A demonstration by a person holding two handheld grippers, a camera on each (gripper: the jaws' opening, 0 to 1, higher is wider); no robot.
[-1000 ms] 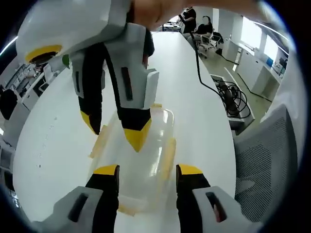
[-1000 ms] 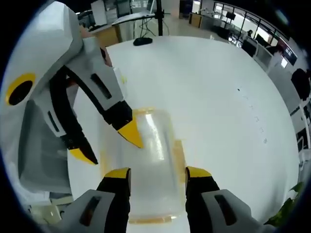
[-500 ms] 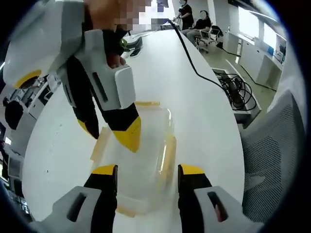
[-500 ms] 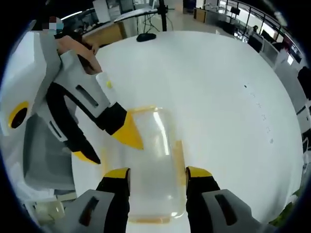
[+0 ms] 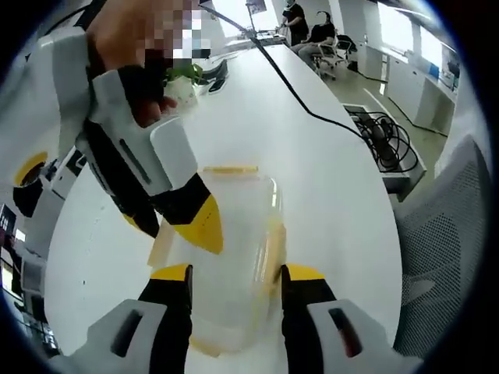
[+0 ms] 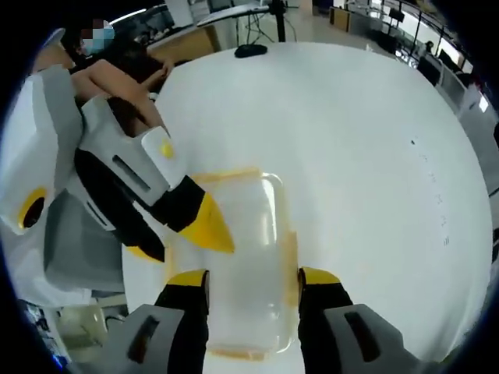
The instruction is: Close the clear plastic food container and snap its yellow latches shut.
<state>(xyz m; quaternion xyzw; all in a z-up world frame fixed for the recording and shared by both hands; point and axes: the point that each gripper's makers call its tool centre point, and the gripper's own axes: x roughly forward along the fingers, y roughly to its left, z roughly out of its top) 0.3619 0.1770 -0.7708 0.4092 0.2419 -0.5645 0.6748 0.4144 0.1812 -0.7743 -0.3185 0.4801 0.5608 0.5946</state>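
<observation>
My left gripper (image 5: 234, 273) is spread wide, a jaw on each side of the clear container (image 5: 230, 257), which sits on the white table (image 5: 327, 179). Can't tell whether the jaws touch its walls. The lid (image 5: 234, 210) is down on the box.

My right gripper (image 6: 253, 274) is also spread, straddling the same container (image 6: 249, 265) from the opposite end, nothing clamped.

In the left gripper view the right gripper (image 5: 175, 222) comes in from upper left, one yellow tip over the lid near its left edge, the other tip just outside the box. In the right gripper view the left gripper (image 6: 183, 234) does the mirror of that from the left.

Yellow latches: one at the far end (image 5: 230, 168), one along the right side (image 5: 274, 245), one on the left side (image 5: 162, 241) that looks flared outward. The right gripper view shows one along the right wall (image 6: 290, 253). Snapped or not, can't tell.

A black cable (image 5: 312, 109) runs across the table, a mesh chair (image 5: 440, 249) beside it, a black mouse (image 6: 251, 51) at the far edge.
</observation>
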